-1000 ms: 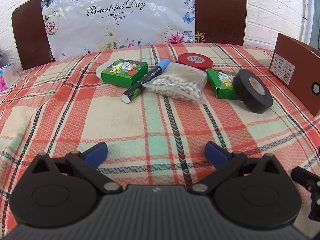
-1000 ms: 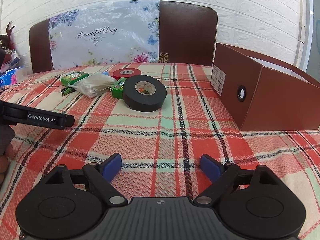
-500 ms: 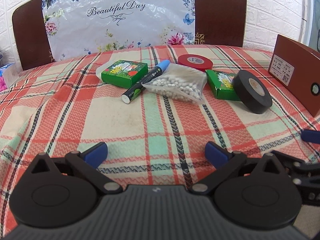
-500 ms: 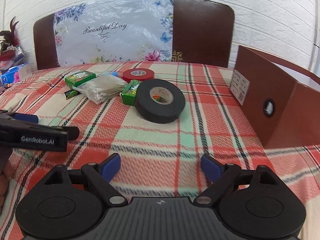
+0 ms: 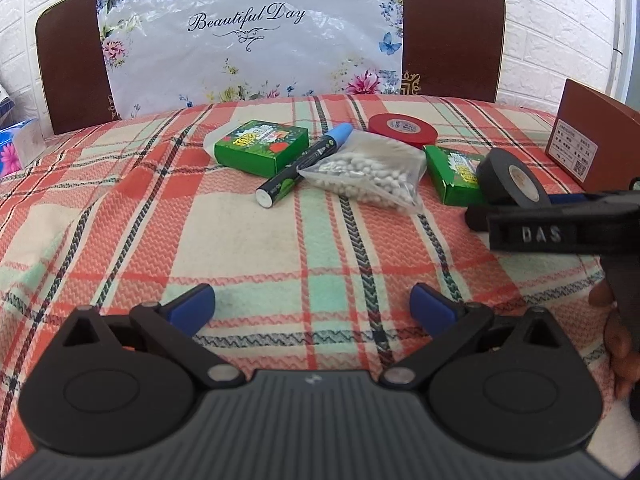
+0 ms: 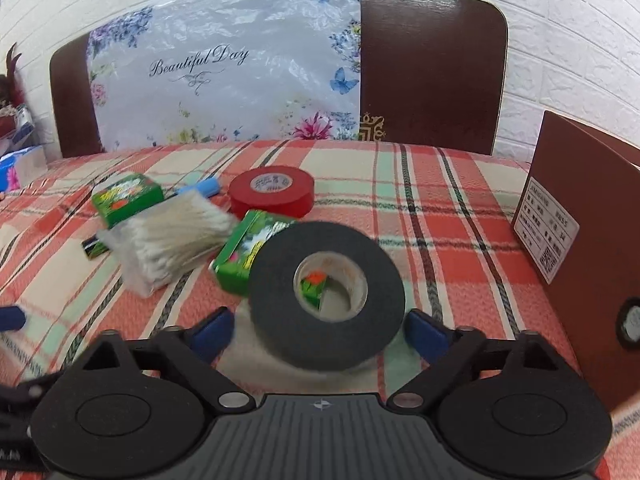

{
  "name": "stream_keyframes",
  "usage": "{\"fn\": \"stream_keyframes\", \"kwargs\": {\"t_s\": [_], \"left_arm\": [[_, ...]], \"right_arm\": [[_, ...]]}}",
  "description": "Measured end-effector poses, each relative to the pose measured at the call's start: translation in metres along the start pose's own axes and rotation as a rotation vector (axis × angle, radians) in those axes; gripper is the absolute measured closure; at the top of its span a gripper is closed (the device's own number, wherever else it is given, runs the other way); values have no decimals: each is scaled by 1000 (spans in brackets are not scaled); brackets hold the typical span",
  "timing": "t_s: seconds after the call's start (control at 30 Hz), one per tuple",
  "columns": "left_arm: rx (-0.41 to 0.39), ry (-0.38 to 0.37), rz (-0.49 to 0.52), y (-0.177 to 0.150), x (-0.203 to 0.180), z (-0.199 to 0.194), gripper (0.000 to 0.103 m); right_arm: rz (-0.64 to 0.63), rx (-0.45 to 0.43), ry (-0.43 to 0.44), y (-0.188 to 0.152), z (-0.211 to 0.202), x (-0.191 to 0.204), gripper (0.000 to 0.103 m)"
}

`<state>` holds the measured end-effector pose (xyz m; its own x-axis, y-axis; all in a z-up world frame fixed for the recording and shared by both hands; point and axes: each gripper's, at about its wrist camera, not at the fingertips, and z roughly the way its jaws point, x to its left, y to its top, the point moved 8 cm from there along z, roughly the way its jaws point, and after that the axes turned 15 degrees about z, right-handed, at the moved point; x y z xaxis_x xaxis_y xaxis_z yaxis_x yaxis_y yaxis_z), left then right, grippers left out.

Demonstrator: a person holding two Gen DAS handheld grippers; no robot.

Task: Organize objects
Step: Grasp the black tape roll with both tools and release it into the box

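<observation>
My right gripper (image 6: 318, 326) has its fingers wide, one each side of the black tape roll (image 6: 326, 294), which leans on a green box (image 6: 250, 254). My left gripper (image 5: 312, 306) fingers are wide too, holding nothing.

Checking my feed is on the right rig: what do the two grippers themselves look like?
Both match: the left gripper and the right gripper have blue fingertip pads on black linkage arms, two round black housings and a ribbed grey centre plate with a small logo. Seen from the left camera, the right one's side reads "DAS". No cables show.
</observation>
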<state>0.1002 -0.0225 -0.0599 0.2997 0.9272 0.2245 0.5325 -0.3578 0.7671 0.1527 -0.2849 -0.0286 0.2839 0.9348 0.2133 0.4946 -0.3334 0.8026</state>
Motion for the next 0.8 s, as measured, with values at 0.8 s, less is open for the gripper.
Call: {"fn": "stream_keyframes", "kwargs": {"t_s": [0.8], "left_arm": [[88,-246,-79,30,-30,-20,11]], "right_arm": [[-45,-15,7,-70,-101,-11,27]]}}
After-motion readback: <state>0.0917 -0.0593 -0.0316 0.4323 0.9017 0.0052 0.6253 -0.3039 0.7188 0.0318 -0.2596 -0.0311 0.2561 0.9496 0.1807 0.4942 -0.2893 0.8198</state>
